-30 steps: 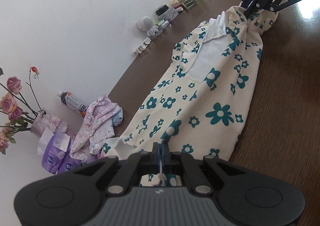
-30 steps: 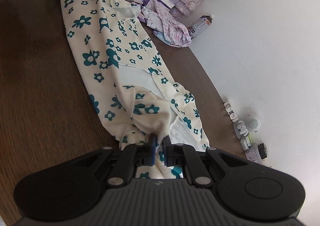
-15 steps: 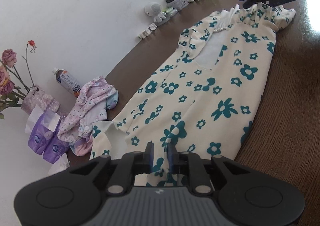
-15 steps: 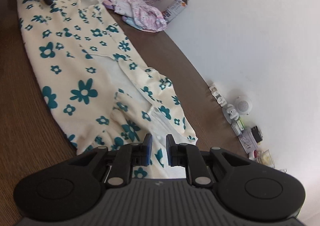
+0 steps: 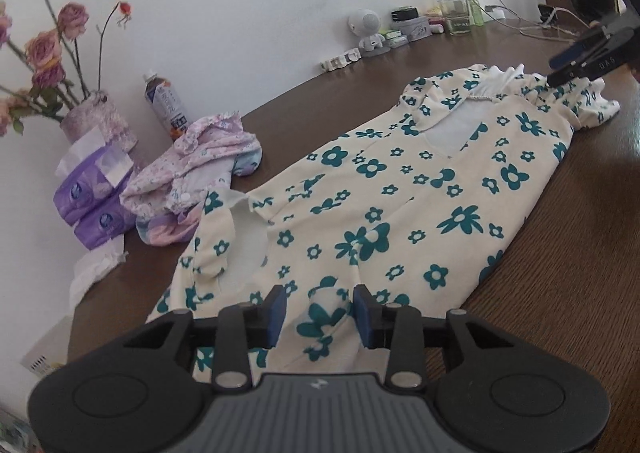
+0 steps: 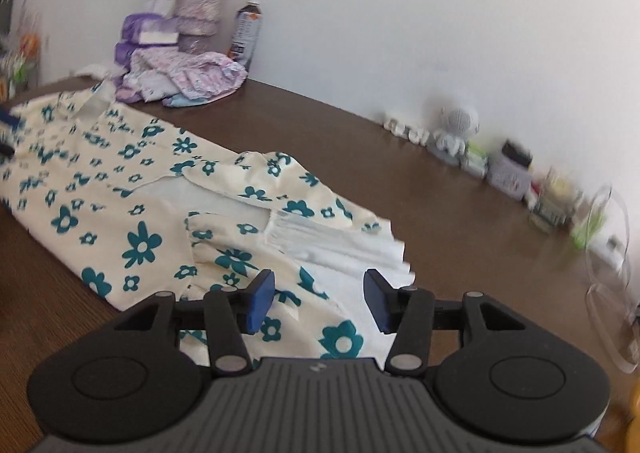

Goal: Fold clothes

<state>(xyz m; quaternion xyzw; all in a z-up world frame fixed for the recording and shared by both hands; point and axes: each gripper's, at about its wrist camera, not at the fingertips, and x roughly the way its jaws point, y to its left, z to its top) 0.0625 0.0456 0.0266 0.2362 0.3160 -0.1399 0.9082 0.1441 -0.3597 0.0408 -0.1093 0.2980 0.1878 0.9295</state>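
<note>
A cream dress with teal flowers [image 5: 400, 213] lies spread flat on the brown table [image 5: 580, 293]. My left gripper [image 5: 320, 311] stands over one end of it. Its jaws are opening, and a small raised fold of cloth sits loose between the blue pads without being pressed. My right gripper [image 6: 320, 299] hovers at the other end, over the gathered white-lined part of the dress [image 6: 140, 213]. Its jaws are opening too and grip nothing. In the left wrist view the right gripper [image 5: 580, 61] shows at the far end of the dress.
A crumpled pink floral garment [image 5: 192, 173] lies by the wall beside purple tissue packs [image 5: 92, 205], a vase of roses [image 5: 96, 121] and a drink bottle [image 5: 164, 105]. Further along the wall are a white figurine [image 5: 370, 33], small jars and cables [image 5: 520, 21].
Both grippers went from shut on the dress to open and let the cloth go. The dress settled flat, and both views rolled towards level.
</note>
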